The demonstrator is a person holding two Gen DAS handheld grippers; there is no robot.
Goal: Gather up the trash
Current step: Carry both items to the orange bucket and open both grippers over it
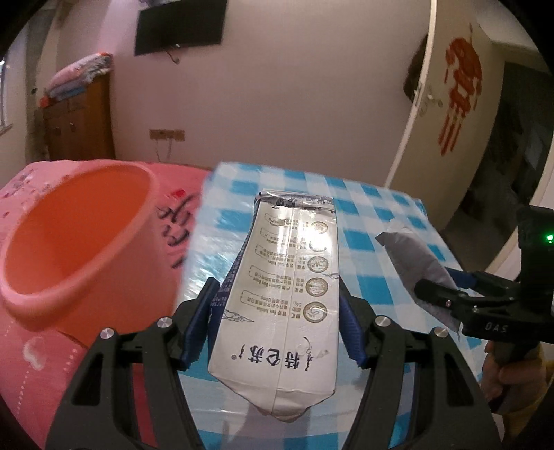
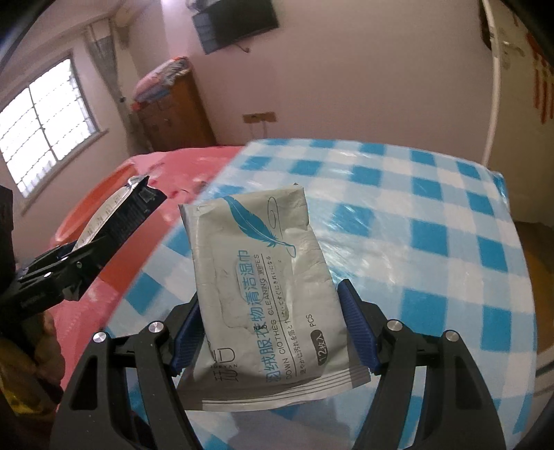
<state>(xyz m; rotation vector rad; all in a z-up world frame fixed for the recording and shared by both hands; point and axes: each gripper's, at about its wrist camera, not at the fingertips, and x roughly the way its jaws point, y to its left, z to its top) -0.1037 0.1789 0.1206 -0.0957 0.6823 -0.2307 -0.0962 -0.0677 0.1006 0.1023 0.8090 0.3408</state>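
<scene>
My left gripper (image 1: 277, 322) is shut on a flattened white milk carton (image 1: 287, 294) with dark blue sides, held above the checkered table. My right gripper (image 2: 270, 329) is shut on a grey wet-wipes pack (image 2: 263, 294) with a blue feather print, also held above the table. An orange-pink plastic bin (image 1: 76, 239) stands open at the left, beside the table; in the right wrist view only its rim (image 2: 86, 214) shows behind the left gripper. In the left wrist view the right gripper (image 1: 446, 297) with the wipes pack (image 1: 415, 263) is at the right.
The table (image 2: 432, 242) wears a glossy blue and white checkered cloth. A bed with a pink cover (image 1: 31, 363) lies to the left under the bin. A wooden cabinet (image 2: 173, 117), a wall TV (image 2: 235, 24) and a white door (image 1: 450, 121) stand behind.
</scene>
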